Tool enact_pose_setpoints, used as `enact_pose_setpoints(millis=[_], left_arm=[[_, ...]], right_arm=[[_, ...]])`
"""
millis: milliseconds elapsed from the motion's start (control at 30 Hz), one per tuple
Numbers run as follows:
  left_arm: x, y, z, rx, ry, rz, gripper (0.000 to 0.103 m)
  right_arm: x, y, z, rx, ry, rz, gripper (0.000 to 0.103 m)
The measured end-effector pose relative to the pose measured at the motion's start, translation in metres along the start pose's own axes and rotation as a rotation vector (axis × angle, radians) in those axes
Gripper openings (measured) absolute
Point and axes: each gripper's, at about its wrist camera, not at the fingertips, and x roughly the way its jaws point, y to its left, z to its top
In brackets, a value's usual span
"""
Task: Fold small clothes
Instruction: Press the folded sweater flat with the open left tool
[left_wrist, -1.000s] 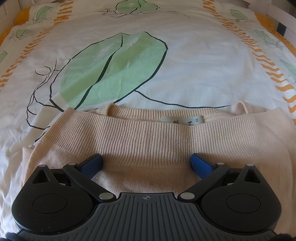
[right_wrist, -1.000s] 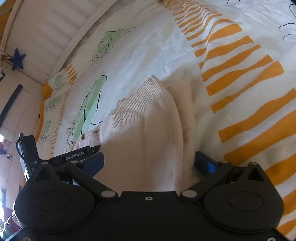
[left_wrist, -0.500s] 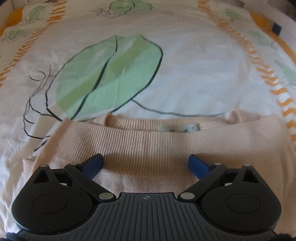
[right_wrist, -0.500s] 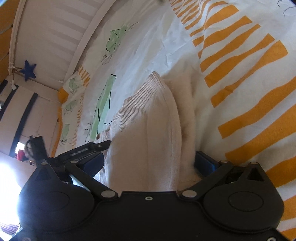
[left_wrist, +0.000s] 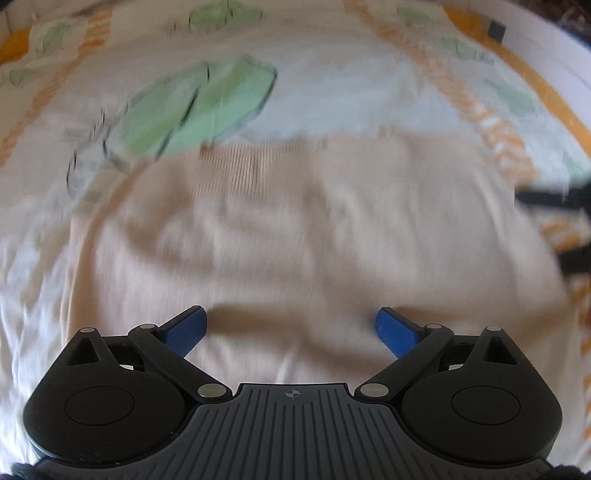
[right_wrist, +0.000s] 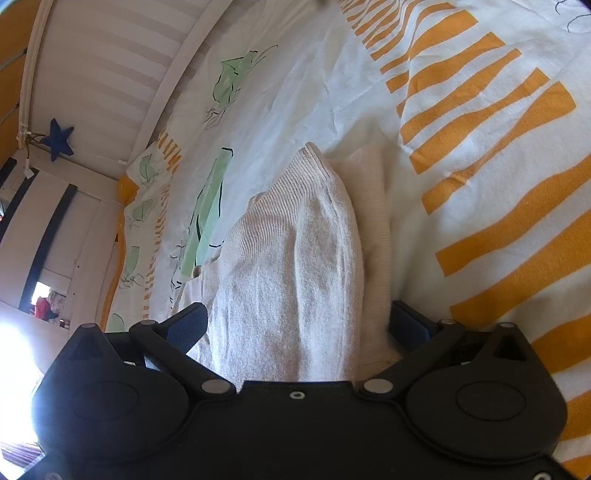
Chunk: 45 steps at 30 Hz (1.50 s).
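Left gripper (left_wrist: 291, 326) open wide, blue fingers (left_wrist: 184, 330) spread above the near edge of a peach knit sweater (left_wrist: 295, 229), nothing between them; view blurred. Sweater lies flat on the bed sheet (left_wrist: 332, 92), ribbed band toward the far side. Right gripper (right_wrist: 297, 325) also open, a raised fold of the sweater (right_wrist: 288, 266) running up between its fingers; can't tell if they touch it. Beyond, orange-striped and green-leaf sheet (right_wrist: 480, 166), white bed rail (right_wrist: 122, 74), blue star (right_wrist: 57, 138).
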Motion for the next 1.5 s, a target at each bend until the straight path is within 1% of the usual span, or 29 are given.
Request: enact_pose_setpoints(millis=[33, 167, 300, 400, 500, 533, 600, 633, 667, 767, 967, 1067, 1133, 1300, 1400, 1500], left_arm=[[0.001, 0.003, -0.008, 0.004, 0.016, 0.003, 0.099], [-0.006, 0.010, -0.030, -0.012, 0.018, -0.010, 0.100], [-0.009, 0.013, -0.035, -0.031, 0.009, -0.021, 0.100], [-0.017, 0.017, -0.038, -0.057, -0.031, -0.028, 0.099], [-0.025, 0.021, -0.042, -0.071, -0.086, 0.000, 0.099], [-0.022, 0.023, -0.043, -0.073, -0.076, 0.009, 0.099], [-0.014, 0.030, -0.047, -0.091, -0.030, 0.023, 0.100], [-0.010, 0.034, -0.049, -0.101, -0.026, 0.017, 0.101], [-0.011, 0.035, -0.051, -0.100, -0.036, 0.011, 0.101], [-0.012, 0.033, -0.049, -0.088, -0.033, 0.024, 0.101], [-0.009, 0.031, -0.047, -0.094, -0.028, 0.026, 0.102], [-0.009, 0.032, -0.049, -0.091, -0.030, 0.026, 0.102], [-0.008, 0.031, -0.048, -0.092, -0.029, 0.027, 0.103], [-0.007, 0.031, -0.047, -0.091, -0.025, 0.029, 0.103], [-0.008, 0.033, -0.047, -0.092, -0.022, 0.023, 0.102], [-0.010, 0.036, -0.046, -0.101, -0.027, 0.015, 0.101]], right_arm=[[0.000, 0.001, 0.000, -0.004, 0.000, -0.002, 0.103], [0.001, 0.002, 0.000, -0.009, 0.000, -0.006, 0.103], [0.001, 0.002, 0.000, -0.010, 0.000, -0.006, 0.103], [0.003, 0.003, 0.000, -0.013, 0.000, -0.005, 0.103], [0.003, 0.003, 0.000, -0.012, 0.000, -0.005, 0.103], [0.003, 0.003, 0.000, -0.014, 0.001, -0.006, 0.103], [0.003, 0.004, 0.000, -0.021, 0.002, -0.010, 0.103], [0.004, 0.004, 0.000, -0.027, 0.003, -0.013, 0.103], [0.004, 0.005, 0.000, -0.032, 0.004, -0.015, 0.103], [0.004, 0.008, 0.000, -0.032, 0.005, -0.029, 0.103], [0.009, 0.020, -0.002, -0.035, 0.010, -0.108, 0.103], [0.010, 0.023, -0.003, -0.045, 0.006, -0.123, 0.103], [0.009, 0.021, -0.003, -0.028, 0.003, -0.119, 0.103], [0.005, 0.009, 0.000, 0.035, -0.004, -0.060, 0.103], [0.005, 0.009, 0.000, 0.020, -0.002, -0.052, 0.103], [0.007, 0.013, -0.003, -0.031, -0.001, -0.062, 0.103]])
